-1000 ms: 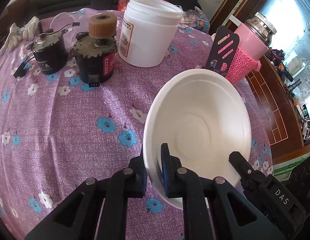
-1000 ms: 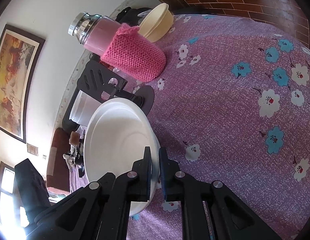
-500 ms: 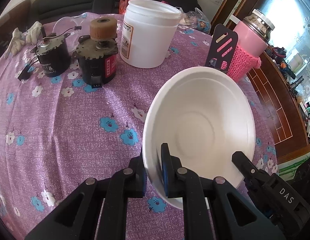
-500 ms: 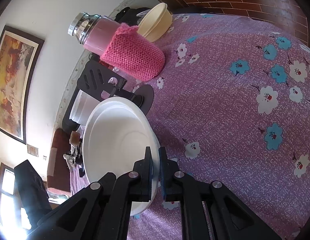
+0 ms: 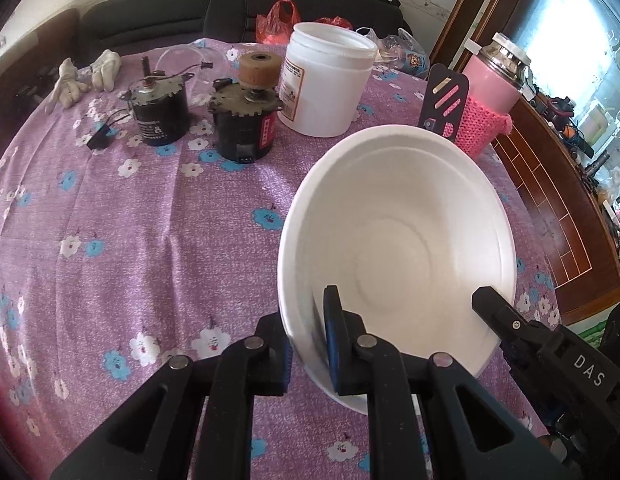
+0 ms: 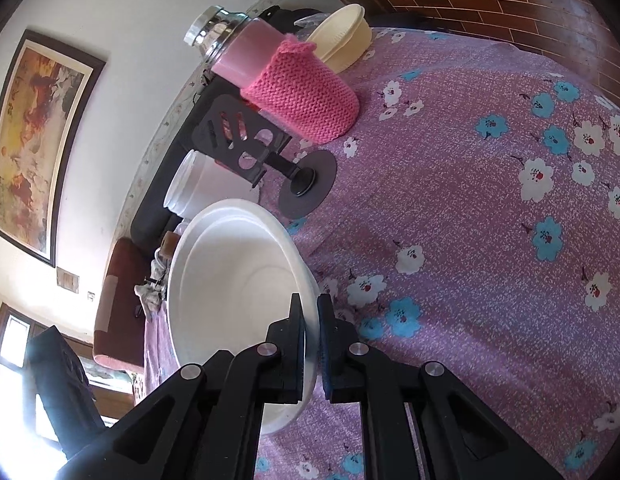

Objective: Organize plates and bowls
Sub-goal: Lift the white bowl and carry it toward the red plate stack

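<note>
Jaws of both grippers clamp opposite rims of the round white foam bowl (image 5: pixel 394 240): left gripper (image 5: pixel 308 344) near-left, right gripper (image 6: pixel 310 344) right. Bowl hangs above the purple floral tablecloth (image 5: pixel 130 240). Transport step; next, carry toward the cream bowls (image 6: pixel 342 36) far away.

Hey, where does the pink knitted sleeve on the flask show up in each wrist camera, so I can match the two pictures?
Left wrist view: the pink knitted sleeve sits upper right, beyond the far rim of the white bowl.
Right wrist view: the sleeve sits top centre, tilted, well above the bowl.
Shared landmark: the black slotted stand stands right beside the sleeve in both views.
</note>
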Demonstrator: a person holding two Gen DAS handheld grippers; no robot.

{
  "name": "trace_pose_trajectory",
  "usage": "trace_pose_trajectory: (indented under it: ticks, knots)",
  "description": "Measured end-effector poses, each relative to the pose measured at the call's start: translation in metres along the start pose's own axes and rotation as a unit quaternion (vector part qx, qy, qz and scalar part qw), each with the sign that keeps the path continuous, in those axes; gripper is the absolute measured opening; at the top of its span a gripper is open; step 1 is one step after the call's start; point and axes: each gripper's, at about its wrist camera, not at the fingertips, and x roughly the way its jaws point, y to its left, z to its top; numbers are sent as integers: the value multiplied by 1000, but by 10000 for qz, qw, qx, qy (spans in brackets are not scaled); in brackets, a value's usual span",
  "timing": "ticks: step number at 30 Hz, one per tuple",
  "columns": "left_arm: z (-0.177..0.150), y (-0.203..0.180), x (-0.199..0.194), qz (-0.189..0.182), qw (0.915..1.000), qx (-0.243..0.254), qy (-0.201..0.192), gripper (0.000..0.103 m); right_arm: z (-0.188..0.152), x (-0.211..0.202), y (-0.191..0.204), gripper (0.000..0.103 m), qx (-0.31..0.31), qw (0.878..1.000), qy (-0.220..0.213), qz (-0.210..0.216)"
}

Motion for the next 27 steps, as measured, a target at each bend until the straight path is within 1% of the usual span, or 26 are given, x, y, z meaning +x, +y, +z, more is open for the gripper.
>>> trace_pose_trajectory:
  ticks: [5,9,16,27]
  knots:
    - [-14,16,-37,176,9994,23,-293,14,-23,-16,23,7,-284,9994,-24,203]
    - [-30,39,-69,282,9985,-53,-473,14,-49,-27,43,7,-448,9982,28,399]
    - [-60,87,-121,525,9953,-331,-742,14,-99,-38,84,7,-747,9948,189,670]
    - [-101,164,-182,739,9884,-833,-1031,15,-171,-47,151,7,-1325,9860,404,925]
